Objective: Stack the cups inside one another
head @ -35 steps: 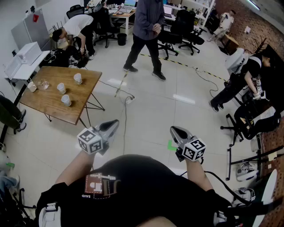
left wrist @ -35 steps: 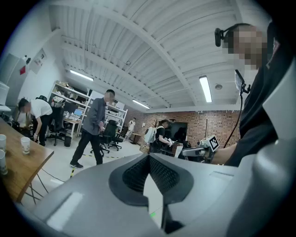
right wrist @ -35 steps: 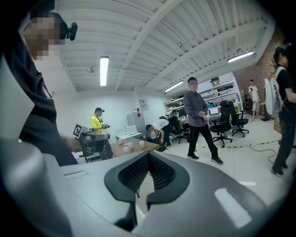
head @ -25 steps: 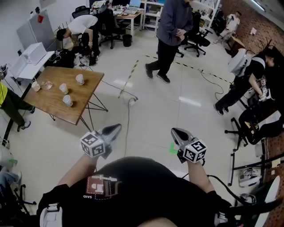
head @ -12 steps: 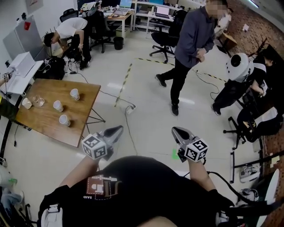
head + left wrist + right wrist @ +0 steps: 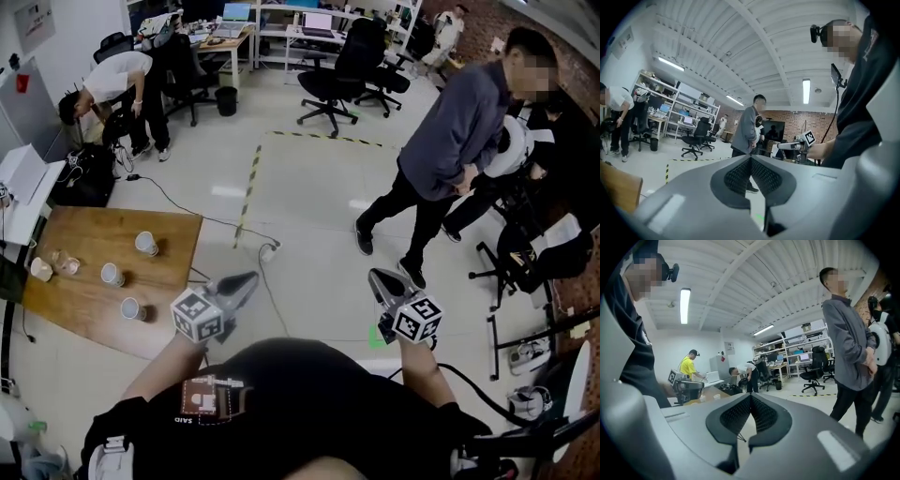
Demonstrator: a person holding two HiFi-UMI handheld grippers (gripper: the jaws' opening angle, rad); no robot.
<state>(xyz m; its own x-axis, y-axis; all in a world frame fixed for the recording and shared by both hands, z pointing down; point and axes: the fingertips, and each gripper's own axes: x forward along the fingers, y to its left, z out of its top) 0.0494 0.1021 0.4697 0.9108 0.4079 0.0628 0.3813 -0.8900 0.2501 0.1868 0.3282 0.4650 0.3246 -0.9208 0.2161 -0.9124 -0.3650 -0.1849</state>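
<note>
Jaws of the left gripper (image 6: 242, 280) and of the right gripper (image 6: 379, 278) are pressed together, with nothing between them. Five cups (image 6: 146, 244) stand apart from one another (each on its own) on the wooden desk (image 6: 84, 323) at the head view's left, well apart from both grippers. Both grippers are held over the pale floor (image 6: 309, 206). A person in grey (image 6: 450, 141) stands to the right.

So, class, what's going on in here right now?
A person holds a gripper in each hand. The left gripper and right gripper are both shut and empty, out over the floor. The cups sit unstacked on the wooden table to the left. A bystander in grey stands nearby.
</note>
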